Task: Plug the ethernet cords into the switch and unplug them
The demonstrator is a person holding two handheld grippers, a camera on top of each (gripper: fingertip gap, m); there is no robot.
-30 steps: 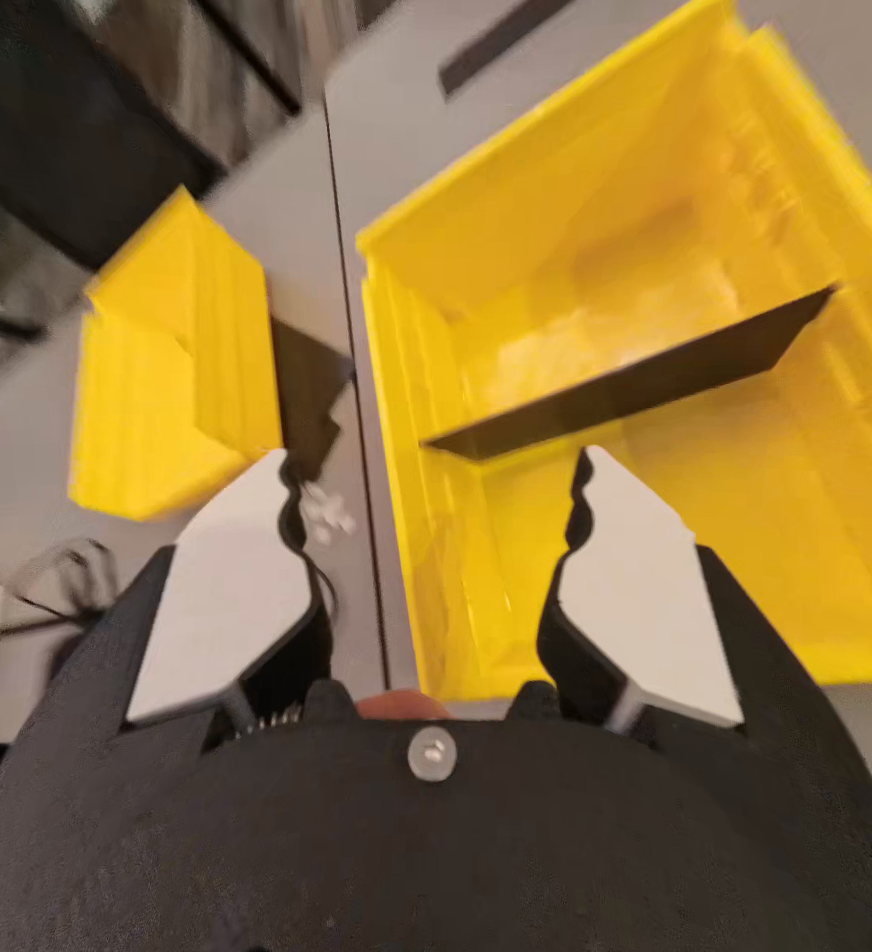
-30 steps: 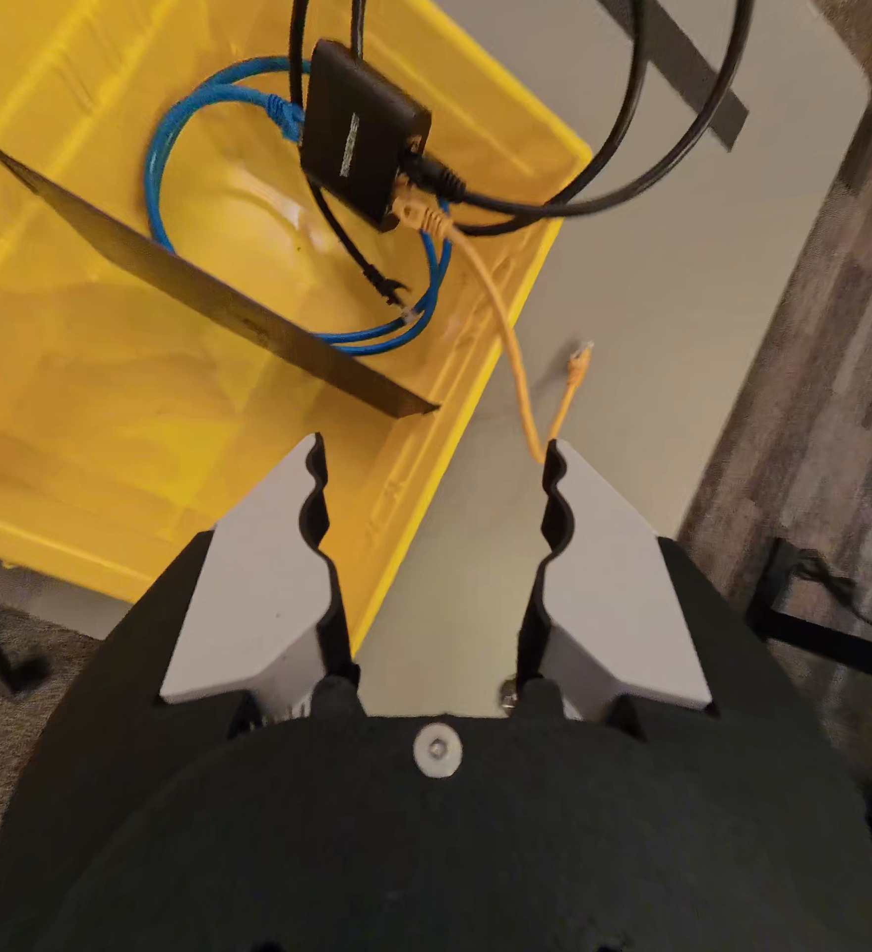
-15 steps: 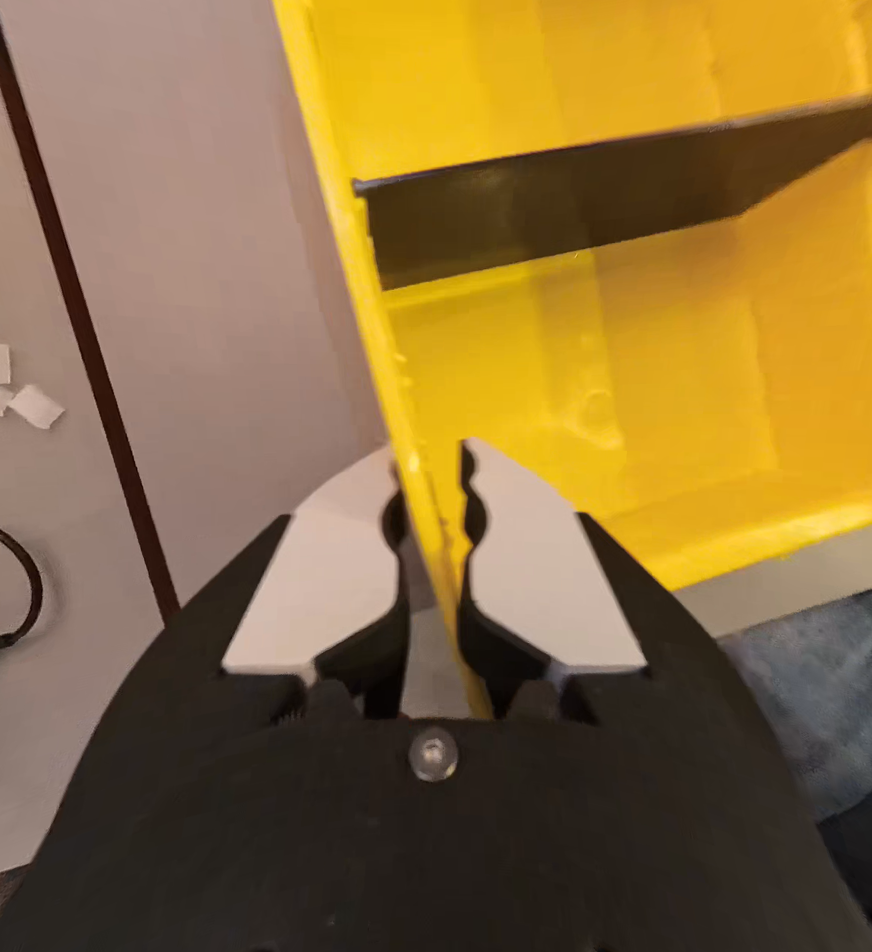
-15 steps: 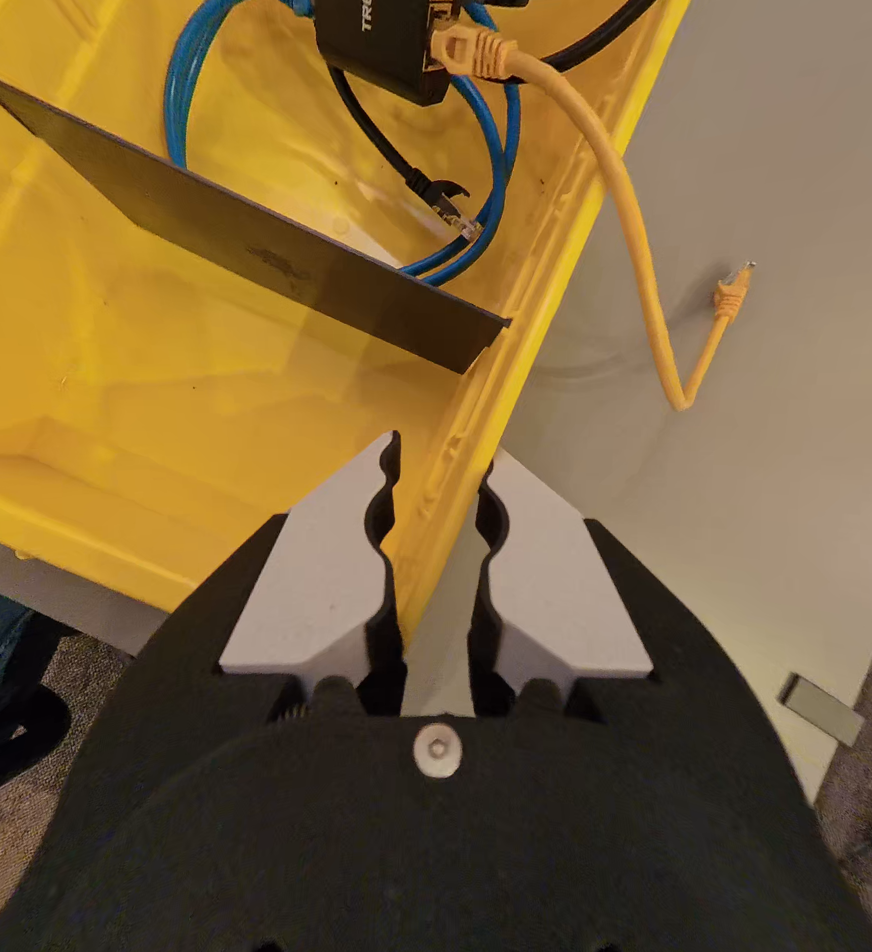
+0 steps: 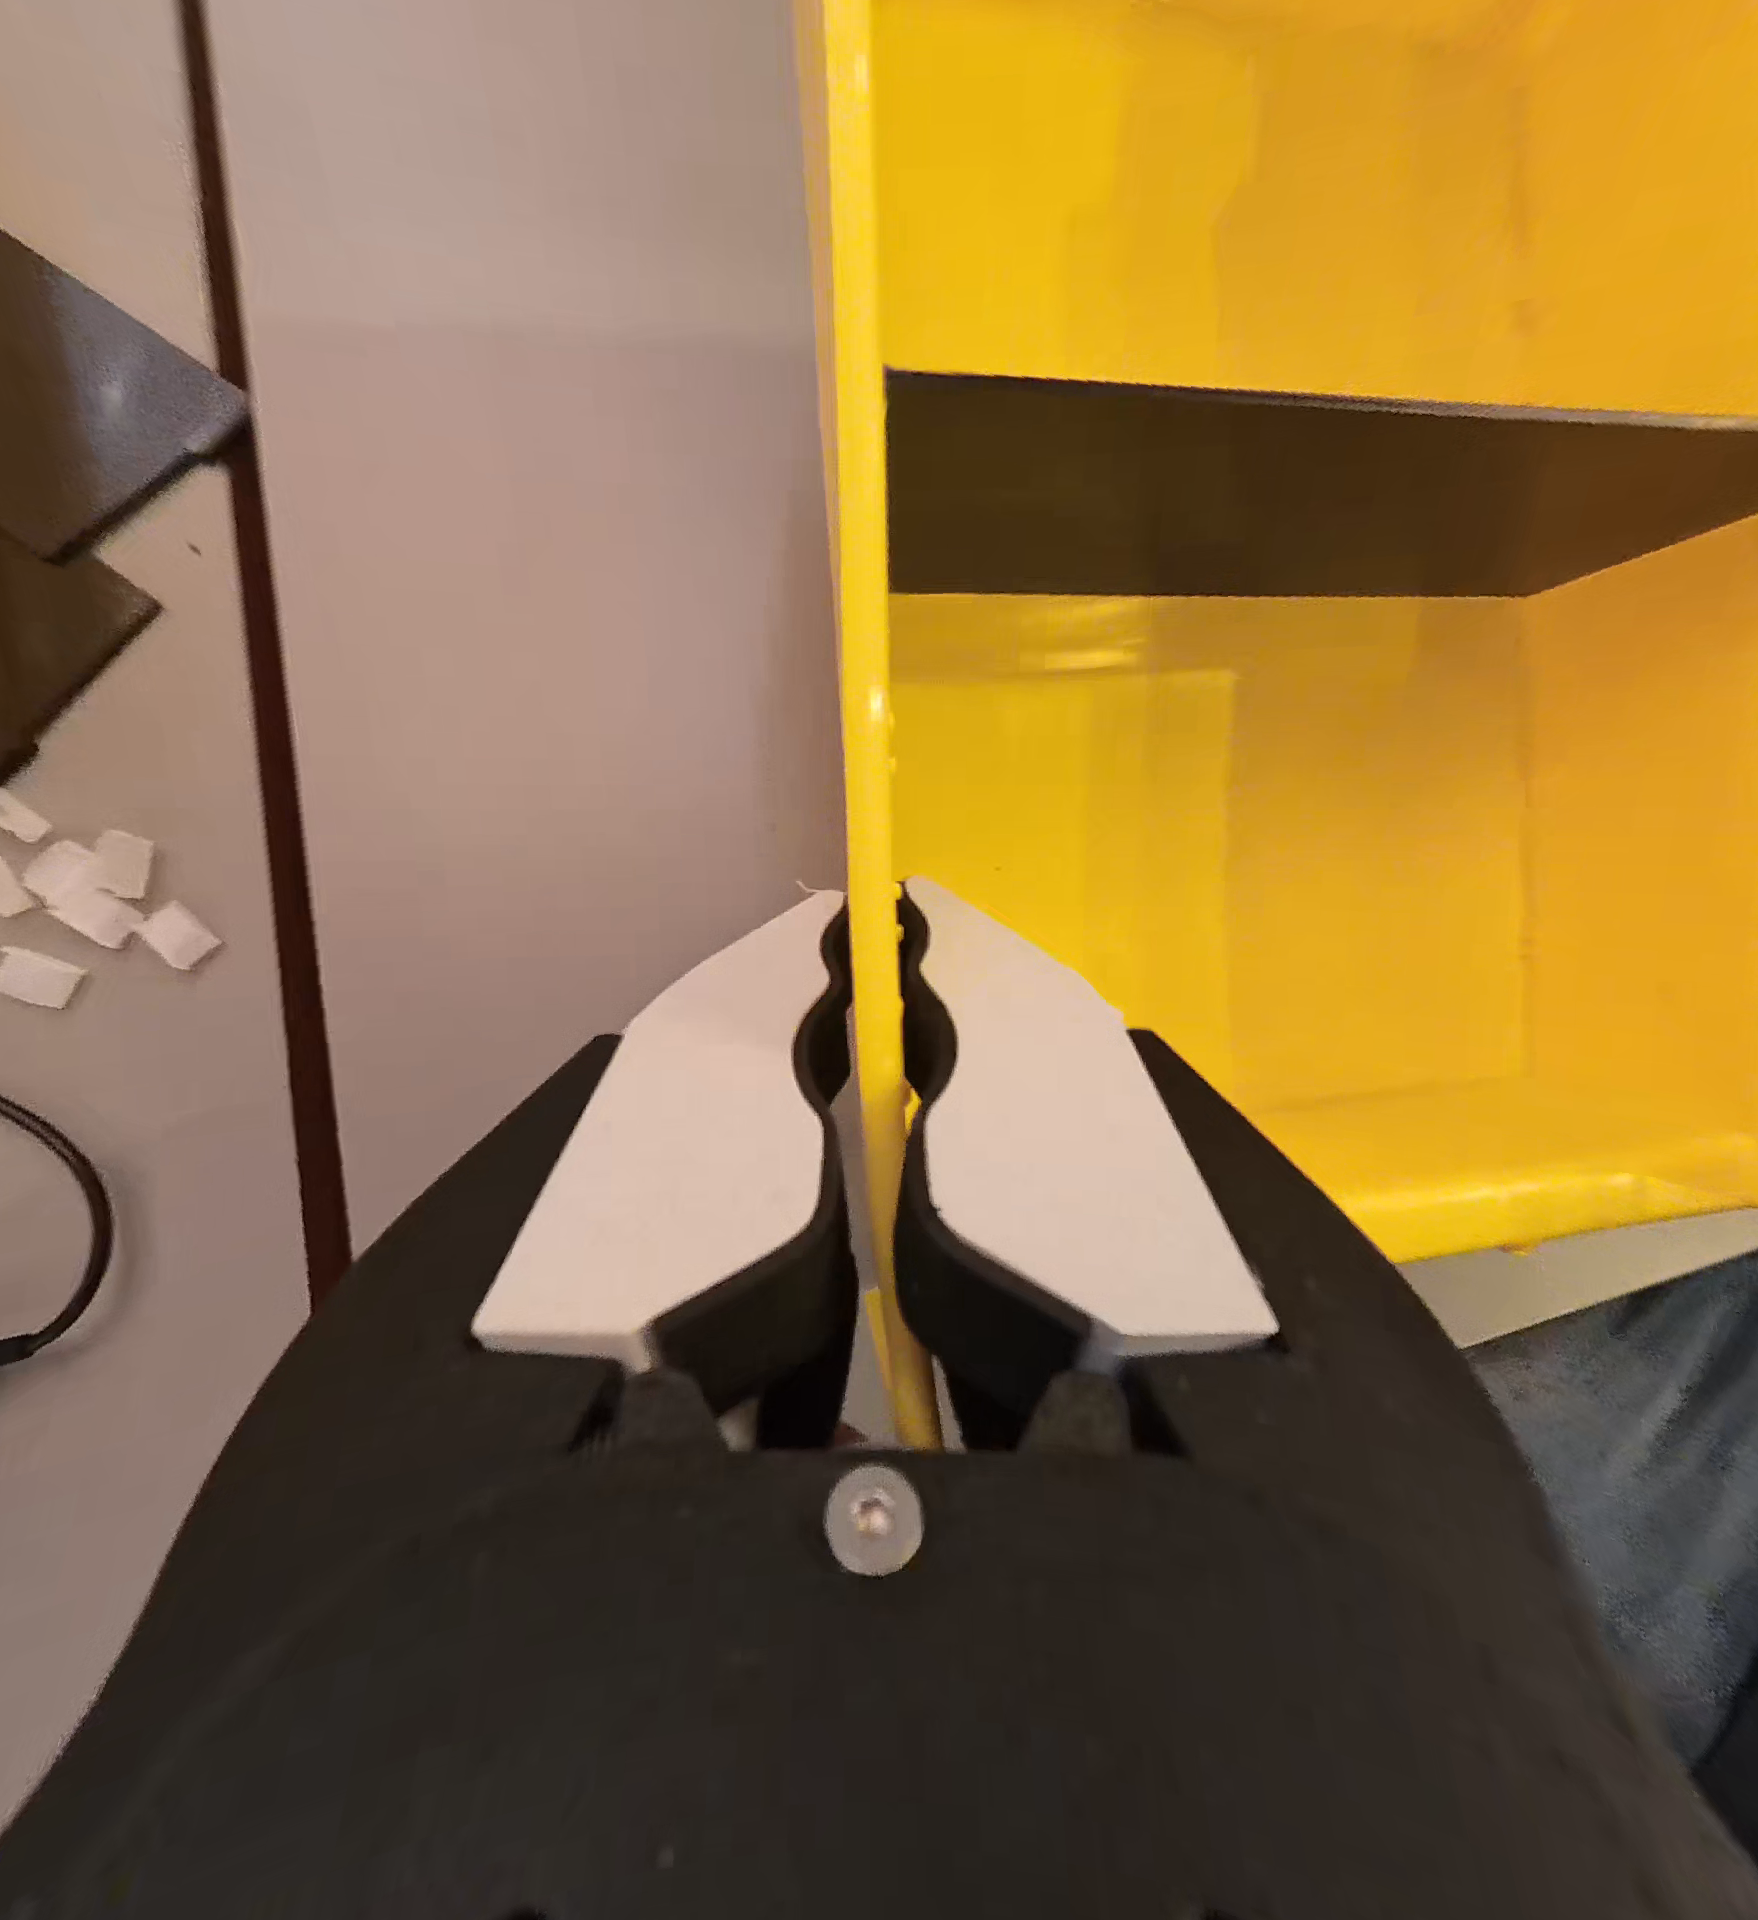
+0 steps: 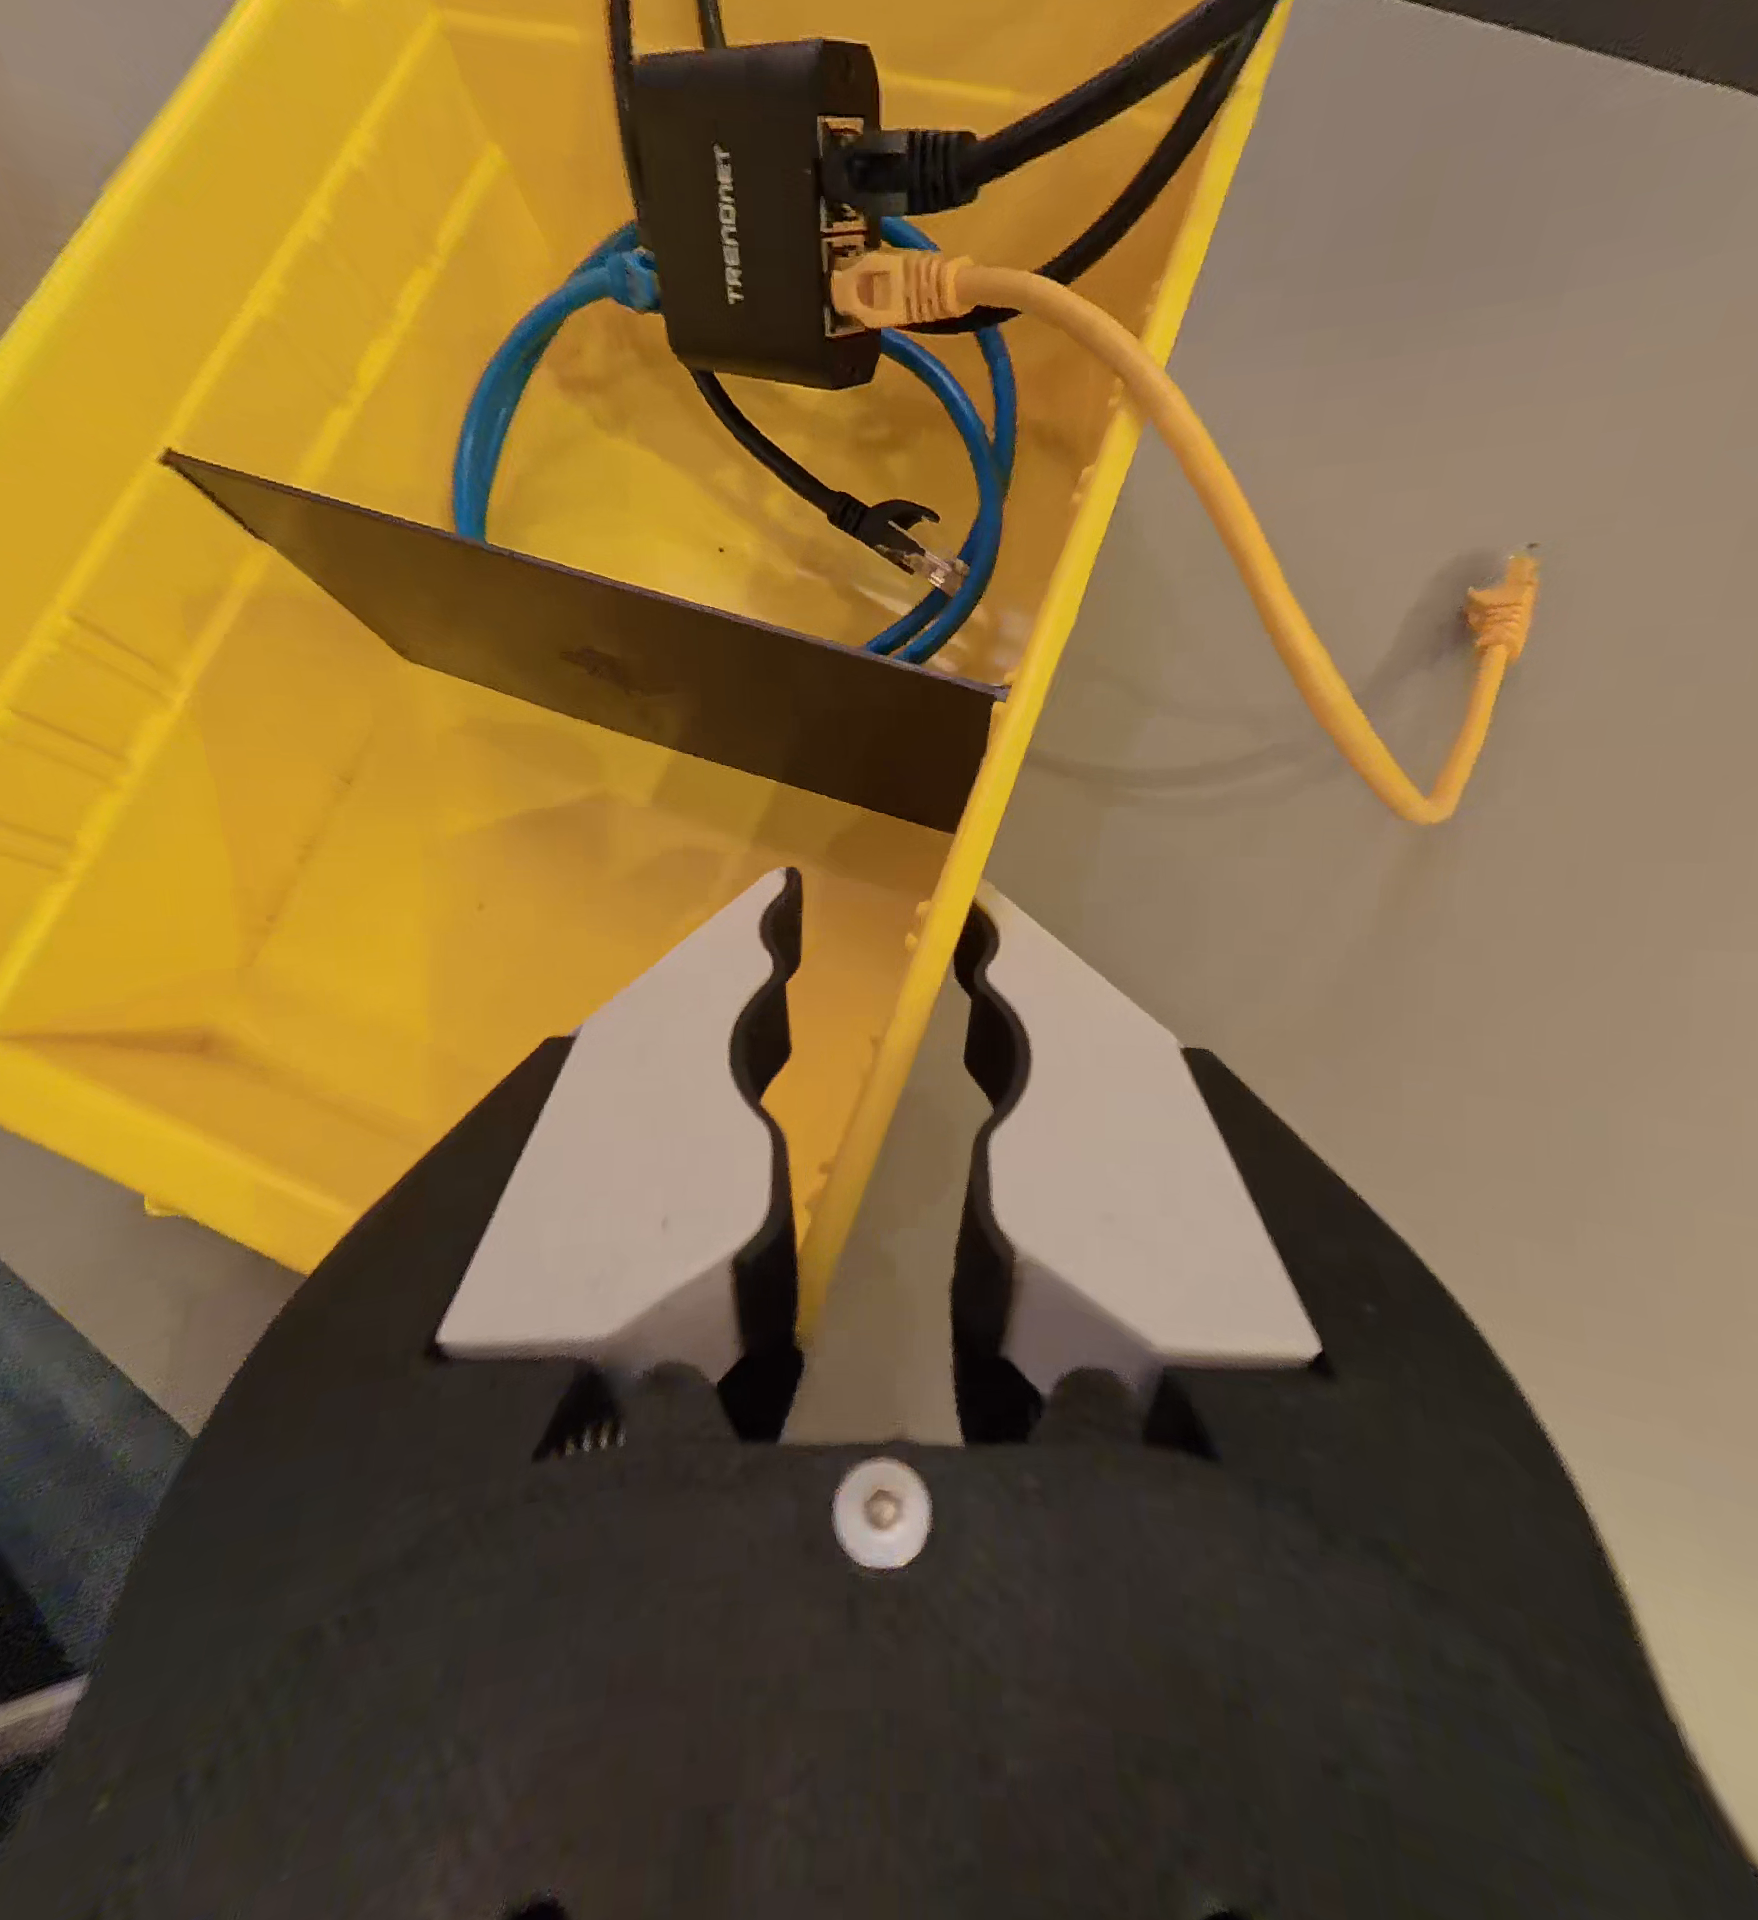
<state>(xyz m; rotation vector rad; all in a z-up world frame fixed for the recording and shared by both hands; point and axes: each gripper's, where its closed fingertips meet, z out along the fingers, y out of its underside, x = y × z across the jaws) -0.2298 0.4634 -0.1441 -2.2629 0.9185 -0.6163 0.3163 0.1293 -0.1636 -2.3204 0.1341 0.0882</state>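
A yellow bin (image 6: 179,436) with a black divider (image 6: 646,665) stands on a grey table. In its far compartment lies the black switch (image 6: 750,218). A thick black cord (image 6: 916,166) and a yellow cord (image 6: 1166,416) are plugged into it. The yellow cord's free plug (image 6: 1503,613) lies on the table outside the bin. A blue cord (image 6: 989,416) coils under the switch, beside a thin black cord with a loose plug (image 6: 885,530). My right gripper (image 6: 880,894) straddles the bin's right wall, closed on it. My left gripper (image 5: 867,899) is shut on the bin's left wall (image 5: 859,520).
Left of the bin there are white paper scraps (image 5: 75,904), a black cable loop (image 5: 75,1195), dark flat plates (image 5: 23,468) and a dark seam in the table (image 5: 262,727). A person's blue-jeaned leg (image 5: 1685,1455) is at the table's near edge.
Both grippers came down from above the bin onto its side walls and closed from wide open. The left jaws have tightened further on the wall in the last half second.
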